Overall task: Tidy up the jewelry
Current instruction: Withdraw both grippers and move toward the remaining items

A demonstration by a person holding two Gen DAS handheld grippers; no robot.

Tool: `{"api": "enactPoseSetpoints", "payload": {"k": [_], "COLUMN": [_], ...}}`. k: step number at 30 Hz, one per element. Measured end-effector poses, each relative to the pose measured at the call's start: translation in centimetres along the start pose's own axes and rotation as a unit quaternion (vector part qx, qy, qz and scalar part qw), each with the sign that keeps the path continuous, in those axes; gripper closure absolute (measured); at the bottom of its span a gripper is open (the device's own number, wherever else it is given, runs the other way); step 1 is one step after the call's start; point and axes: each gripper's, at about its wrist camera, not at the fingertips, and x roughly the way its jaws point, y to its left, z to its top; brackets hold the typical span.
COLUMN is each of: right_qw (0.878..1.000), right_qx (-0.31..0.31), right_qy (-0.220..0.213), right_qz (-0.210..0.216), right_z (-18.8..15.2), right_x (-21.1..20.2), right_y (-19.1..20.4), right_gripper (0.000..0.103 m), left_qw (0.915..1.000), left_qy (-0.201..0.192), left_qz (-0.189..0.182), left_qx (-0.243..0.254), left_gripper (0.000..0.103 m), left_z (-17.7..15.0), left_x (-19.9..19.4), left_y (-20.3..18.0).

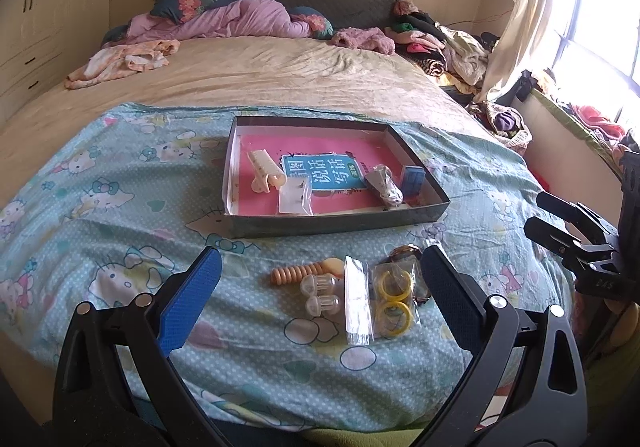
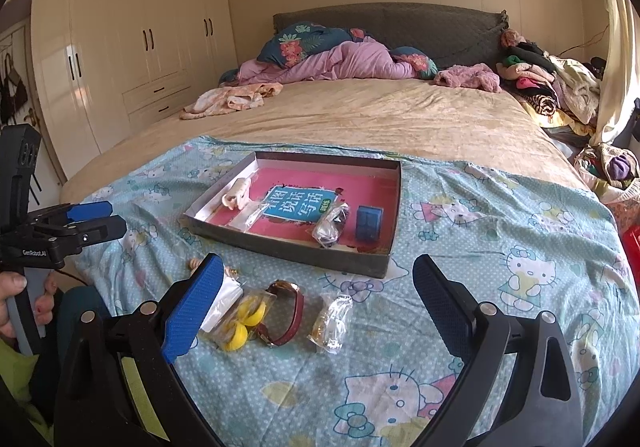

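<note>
Spread over the bed, a cartoon-print sheet [image 1: 100, 207] carries the box [image 1: 340, 225], already loaded with four pieces; at its 6 o'clock, yellow rings [image 1: 394, 299], a watch [image 2: 286, 311] and clear packets [image 2: 332, 321] are left unsorted; the left gripper [image 1: 320, 283] and right gripper [image 2: 320, 299] are held spread, empty.

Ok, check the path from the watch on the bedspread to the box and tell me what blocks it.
Nothing visible blocks it. The watch lies on the bedspread just in front of the open box; only bare cloth and the box's low near wall lie between. The right gripper is open, empty.
</note>
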Motion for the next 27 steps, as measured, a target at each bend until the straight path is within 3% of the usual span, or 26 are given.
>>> {"api": "enactPoseSetpoints", "payload": {"k": [16,18,23,27], "right_qw": [1.0,1.0,0.999,0.999], "right_qx": [0.001,0.001,0.003,0.007], "right_qy": [0.025,0.029,0.036,0.041], "right_qz": [0.008,0.008,0.01,0.011], "right_z": [-2.4,-2.6,-3.2,-3.6], "right_x": [0.4,0.7,1.1,1.4], "right_y": [-0.1,-0.1,-0.2,-0.4], "right_gripper": [0.008,0.008,0.008,0.008], "left_qw": [0.9986,0.998,0.9953,0.9916], "left_qy": [0.039,0.051,0.082,0.108], "left_qz": [-0.012,-0.02,-0.042,-0.069], "left_qx": [0.034,0.033,0.03,0.016], "left_gripper": [0.012,0.03,0.059,0.072], "left_z": [-2.7,-3.2,-4.5,-5.3], "left_x": [1.3,1.8,3.1,4.1], "left_y": [-2.1,-2.2,-2.4,-2.3]}}
